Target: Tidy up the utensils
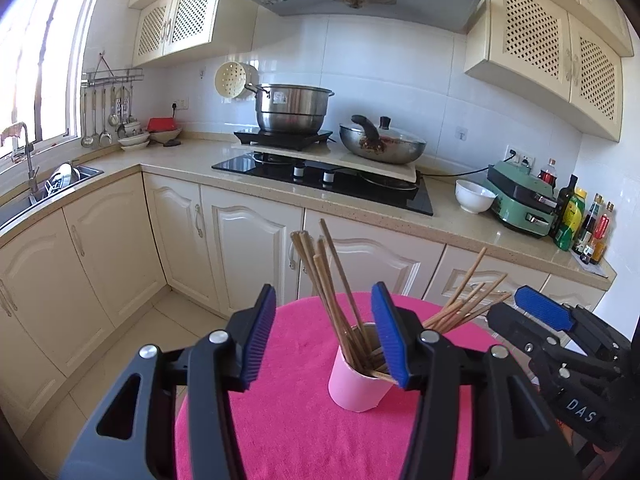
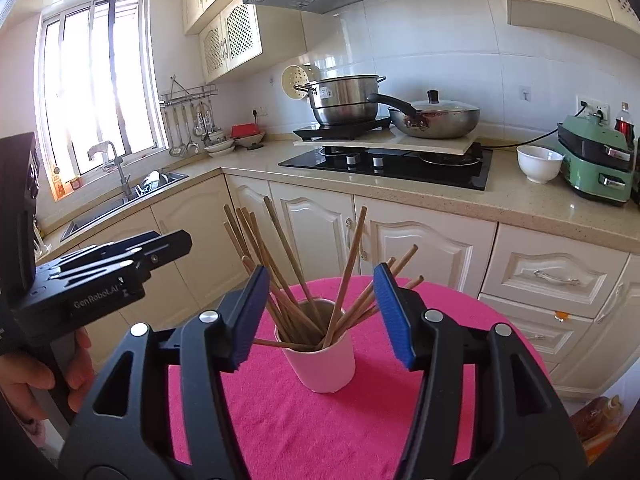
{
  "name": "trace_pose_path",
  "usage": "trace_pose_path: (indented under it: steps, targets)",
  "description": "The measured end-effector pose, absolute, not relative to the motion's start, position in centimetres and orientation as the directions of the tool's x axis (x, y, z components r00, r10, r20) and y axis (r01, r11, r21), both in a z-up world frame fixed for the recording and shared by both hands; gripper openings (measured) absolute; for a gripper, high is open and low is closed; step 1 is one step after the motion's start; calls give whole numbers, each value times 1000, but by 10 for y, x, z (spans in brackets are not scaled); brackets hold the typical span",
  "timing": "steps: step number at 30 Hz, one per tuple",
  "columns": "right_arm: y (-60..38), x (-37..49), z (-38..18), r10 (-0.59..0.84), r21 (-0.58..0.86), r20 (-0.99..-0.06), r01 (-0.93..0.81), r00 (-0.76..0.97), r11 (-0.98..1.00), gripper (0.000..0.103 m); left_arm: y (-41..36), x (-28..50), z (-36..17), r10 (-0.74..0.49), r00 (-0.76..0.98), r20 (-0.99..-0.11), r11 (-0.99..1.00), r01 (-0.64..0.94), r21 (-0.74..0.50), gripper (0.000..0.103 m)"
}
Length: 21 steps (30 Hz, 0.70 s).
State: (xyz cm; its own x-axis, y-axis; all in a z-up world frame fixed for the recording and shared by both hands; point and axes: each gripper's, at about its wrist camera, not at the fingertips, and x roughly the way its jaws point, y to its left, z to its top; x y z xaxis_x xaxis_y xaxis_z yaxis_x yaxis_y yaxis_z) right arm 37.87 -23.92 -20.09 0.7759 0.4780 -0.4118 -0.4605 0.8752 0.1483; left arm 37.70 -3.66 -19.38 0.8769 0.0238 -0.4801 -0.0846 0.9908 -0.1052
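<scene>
A pale cup (image 1: pixel 356 384) (image 2: pixel 320 364) stands upright on a round table under a pink cloth (image 1: pixel 288 420) (image 2: pixel 280 420). Several wooden chopsticks (image 1: pixel 332 280) (image 2: pixel 288 256) fan out of it, and one lies across its rim. My left gripper (image 1: pixel 323 294) hangs open above and just short of the cup, with nothing between its fingers. My right gripper (image 2: pixel 322 272) is open too, its blue pads on either side of the chopstick tops without pressing on them. In the left wrist view the right gripper's pad (image 1: pixel 544 309) shows at the right. The left gripper (image 2: pixel 176 246) appears side-on at the left of the right wrist view.
Behind the table runs a kitchen counter (image 1: pixel 460 232) with a black hob (image 1: pixel 320 176), a steel pot (image 1: pixel 292 112), a lidded pan (image 1: pixel 380 144), a white bowl (image 1: pixel 474 196) and a green appliance (image 1: pixel 520 204). A sink (image 2: pixel 132 196) sits at the left. A person's hand (image 2: pixel 24 376) holds the left gripper's handle.
</scene>
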Motion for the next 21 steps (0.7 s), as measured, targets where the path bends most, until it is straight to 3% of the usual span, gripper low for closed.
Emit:
trace_pose_path:
  steps: [10,21]
  targets:
    - [-234,314,-146,404,100,-388,-398,829,912,65,-31,317,-142,-3,899,-438,995,-41,-90,53]
    - [-184,156,-80,265,90,-350,-249,898,964,81,23,179,-80,-4,915,-404,999,-12,-35,58]
